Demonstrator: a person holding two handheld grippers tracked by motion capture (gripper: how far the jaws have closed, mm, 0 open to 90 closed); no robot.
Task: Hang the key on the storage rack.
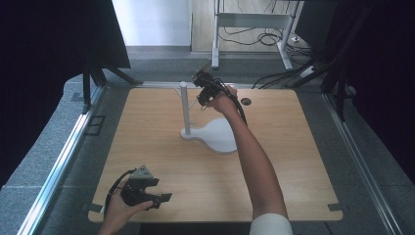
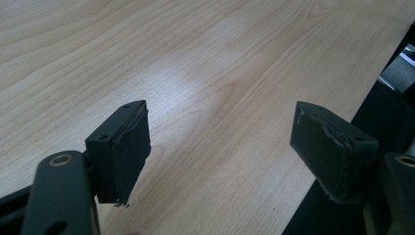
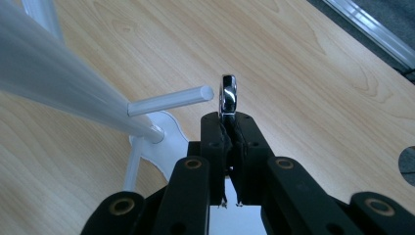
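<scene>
A white stand (image 1: 185, 108) with an upright post rises from a flat white base (image 1: 219, 135) at the table's middle back. A short white peg (image 3: 171, 100) sticks out sideways from the post. My right gripper (image 3: 228, 120) is shut on a shiny metal ring (image 3: 228, 96), held edge-on just to the right of the peg's tip. In the high view that gripper (image 1: 201, 92) is raised beside the post's top. My left gripper (image 1: 155, 193) rests low at the table's front left, open, with nothing between its pads (image 2: 132, 147).
The wooden table (image 1: 147, 147) has a round cable hole (image 1: 245, 101) at the back right. Aluminium rails (image 1: 63, 156) run along both sides. A white frame and cables (image 1: 266, 36) lie on the floor beyond the table.
</scene>
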